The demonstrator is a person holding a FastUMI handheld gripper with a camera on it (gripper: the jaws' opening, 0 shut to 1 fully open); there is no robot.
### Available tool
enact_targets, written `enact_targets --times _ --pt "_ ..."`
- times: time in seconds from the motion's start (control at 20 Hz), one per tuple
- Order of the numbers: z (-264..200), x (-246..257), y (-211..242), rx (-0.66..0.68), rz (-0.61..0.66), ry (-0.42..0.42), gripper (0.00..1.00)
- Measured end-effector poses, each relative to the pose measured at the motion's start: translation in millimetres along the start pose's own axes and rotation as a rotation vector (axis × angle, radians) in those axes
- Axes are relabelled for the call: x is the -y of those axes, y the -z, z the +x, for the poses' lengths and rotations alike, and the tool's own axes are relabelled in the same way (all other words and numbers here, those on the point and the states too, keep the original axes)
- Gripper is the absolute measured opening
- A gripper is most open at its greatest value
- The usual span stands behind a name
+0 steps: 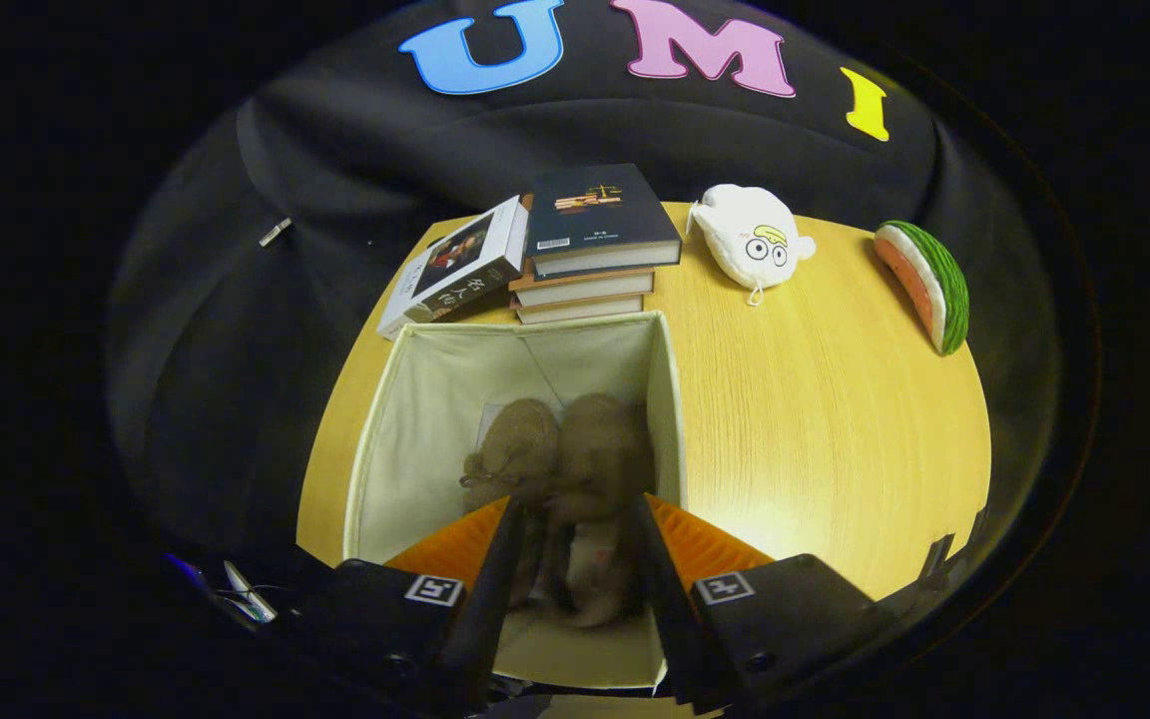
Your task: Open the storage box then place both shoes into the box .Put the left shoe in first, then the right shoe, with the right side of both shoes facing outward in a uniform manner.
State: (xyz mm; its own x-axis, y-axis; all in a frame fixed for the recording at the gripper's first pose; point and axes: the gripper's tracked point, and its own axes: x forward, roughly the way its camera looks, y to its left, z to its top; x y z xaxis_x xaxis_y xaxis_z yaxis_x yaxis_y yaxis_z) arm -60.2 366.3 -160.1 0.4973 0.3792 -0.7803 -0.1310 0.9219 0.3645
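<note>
A cream fabric storage box (415, 419) stands open on the wooden table (815, 419), right below me. Two brown shoes lie side by side inside it. One shoe (513, 454) rests toward the box's left. The other shoe (600, 459) sits against the right wall, and its near end is blurred between my fingers. My gripper (580, 509) hangs over the near part of the box, open, its fingers spread to either side of that blurred shoe end. I see no firm press on the shoe.
Just beyond the box is a stack of books (595, 235), with another book (460, 265) leaning on its left side. A white plush toy (750, 240) and a watermelon-slice plush (924, 285) lie at the far right of the table.
</note>
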Motion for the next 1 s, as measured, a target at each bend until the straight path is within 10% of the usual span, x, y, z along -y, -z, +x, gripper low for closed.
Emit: enact_targets --times 0.2,1.0 --pt "-7.8 -2.3 -3.0 0.018 -0.004 -0.014 0.95" --pt "-72.9 48.7 -94.5 0.406 -0.016 -0.058 0.99"
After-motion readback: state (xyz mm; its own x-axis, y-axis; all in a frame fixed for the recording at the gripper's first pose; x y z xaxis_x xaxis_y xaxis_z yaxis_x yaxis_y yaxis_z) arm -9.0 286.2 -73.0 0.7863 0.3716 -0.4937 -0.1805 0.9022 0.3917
